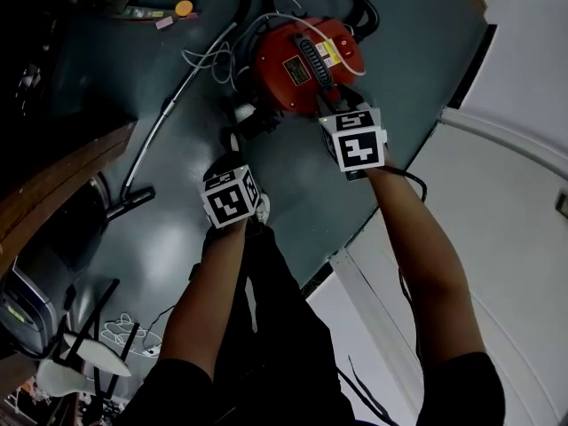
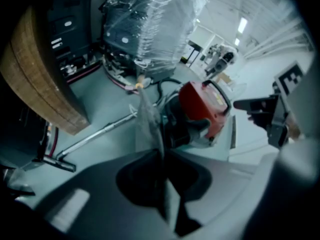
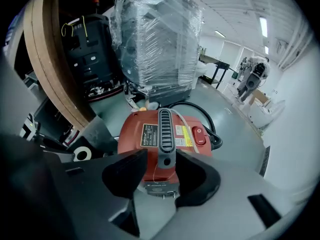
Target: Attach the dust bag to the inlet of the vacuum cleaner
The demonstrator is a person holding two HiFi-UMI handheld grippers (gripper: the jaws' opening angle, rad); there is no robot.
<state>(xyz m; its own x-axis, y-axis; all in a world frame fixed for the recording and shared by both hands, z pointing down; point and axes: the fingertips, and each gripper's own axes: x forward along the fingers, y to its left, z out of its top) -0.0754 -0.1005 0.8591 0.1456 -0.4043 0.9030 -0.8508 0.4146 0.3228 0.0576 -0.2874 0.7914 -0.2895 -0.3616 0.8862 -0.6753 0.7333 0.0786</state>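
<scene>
Grey-green workshop floor point(image 1: 426, 78) with a red canister vacuum cleaner point(image 1: 297, 60) on it. Left gripper point(image 2: 162, 154) is clamped on the thin grey dust bag point(image 2: 146, 124), upright just in front of the vacuum's dark end, so it's the nearer hand; right gripper point(image 3: 157, 171) gapes empty above the vacuum's black ribbed handle point(image 3: 166, 134). Bag shows only in left gripper view.

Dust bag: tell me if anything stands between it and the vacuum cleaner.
Nothing visible does. The dust bag, pinched in the left hand-held gripper, faces the dark end of the vacuum cleaner across bare floor. The metal tube lies off to one side.
</scene>
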